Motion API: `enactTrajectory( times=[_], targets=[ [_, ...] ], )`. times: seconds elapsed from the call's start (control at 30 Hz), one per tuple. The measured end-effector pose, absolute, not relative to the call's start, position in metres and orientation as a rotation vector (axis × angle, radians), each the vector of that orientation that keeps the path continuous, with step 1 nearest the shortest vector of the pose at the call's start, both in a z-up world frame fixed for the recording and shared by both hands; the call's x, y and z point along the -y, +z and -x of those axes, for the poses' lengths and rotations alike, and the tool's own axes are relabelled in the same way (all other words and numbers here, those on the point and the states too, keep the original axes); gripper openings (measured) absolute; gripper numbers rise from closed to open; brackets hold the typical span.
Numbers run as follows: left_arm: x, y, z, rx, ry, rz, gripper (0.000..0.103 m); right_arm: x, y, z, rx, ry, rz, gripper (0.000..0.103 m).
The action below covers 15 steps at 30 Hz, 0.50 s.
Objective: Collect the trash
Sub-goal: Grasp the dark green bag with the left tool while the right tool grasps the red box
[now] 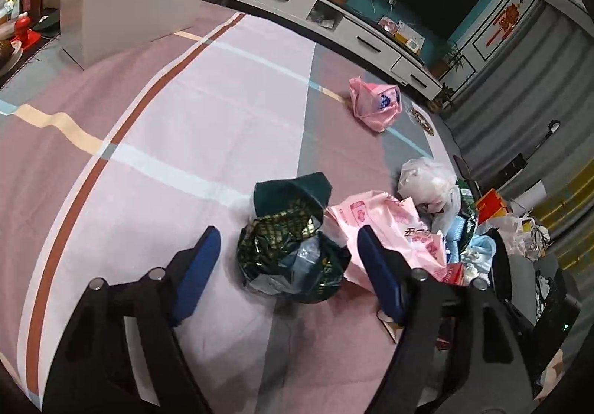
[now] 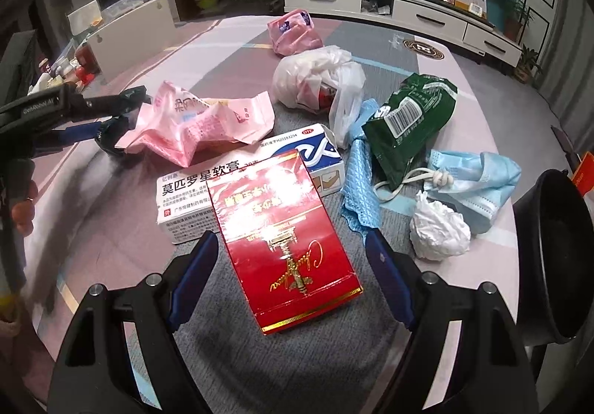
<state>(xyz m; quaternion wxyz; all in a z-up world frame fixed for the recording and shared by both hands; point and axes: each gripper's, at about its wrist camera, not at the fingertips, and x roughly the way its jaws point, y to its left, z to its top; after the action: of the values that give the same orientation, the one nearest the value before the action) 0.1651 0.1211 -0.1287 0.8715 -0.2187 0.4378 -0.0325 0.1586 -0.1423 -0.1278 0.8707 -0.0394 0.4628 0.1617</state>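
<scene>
In the left wrist view my left gripper (image 1: 289,231) stands open over the striped tablecloth (image 1: 167,154). A crumpled dark green and gold wrapper (image 1: 293,250) lies between its blue pads, which do not touch it. A pink wrapper (image 1: 389,224) lies just behind the right finger. In the right wrist view my right gripper (image 2: 289,241) is open around a red box (image 2: 286,239), which lies flat on a white medicine box (image 2: 193,198). The left pad is close to the red box and the right pad stands clear. The left gripper (image 2: 122,113) shows at the far left, beside the pink wrapper (image 2: 208,124).
Around the red box lie a white plastic bag (image 2: 315,80), a green packet (image 2: 408,120), a blue mask (image 2: 479,183), a tissue ball (image 2: 440,232) and a blue cloth (image 2: 362,183). A black bin (image 2: 557,258) stands at the right. A pink bag (image 1: 375,102) lies farther off, a white carton (image 1: 130,2) at the back left.
</scene>
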Motion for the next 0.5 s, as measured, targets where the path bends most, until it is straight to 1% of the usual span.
enactTrajectory(
  times=[0.07,0.33,0.4,0.43,0.5],
  targets=[
    [-0.121,-0.132,-0.167,-0.929,-0.069,0.461,0.073,0.143,-0.13,-0.16,-0.972,0.341,0.07,0.08],
    [-0.125,-0.131,-0.162,-0.927,-0.066,0.487,0.056,0.146,-0.133,-0.162,-0.986,0.348,0.043,0.08],
    [-0.126,-0.127,-0.158,-0.919,-0.068,0.49,0.055,0.146,-0.134,-0.163,-0.991,0.345,0.044,0.074],
    [-0.126,-0.124,-0.156,-0.909,-0.063,0.481,0.054,0.146,-0.134,-0.163,-0.993,0.349,0.041,0.069],
    [-0.125,-0.117,-0.151,-0.888,-0.061,0.464,0.054,0.148,-0.134,-0.163,-0.993,0.347,0.033,0.069]
  ],
)
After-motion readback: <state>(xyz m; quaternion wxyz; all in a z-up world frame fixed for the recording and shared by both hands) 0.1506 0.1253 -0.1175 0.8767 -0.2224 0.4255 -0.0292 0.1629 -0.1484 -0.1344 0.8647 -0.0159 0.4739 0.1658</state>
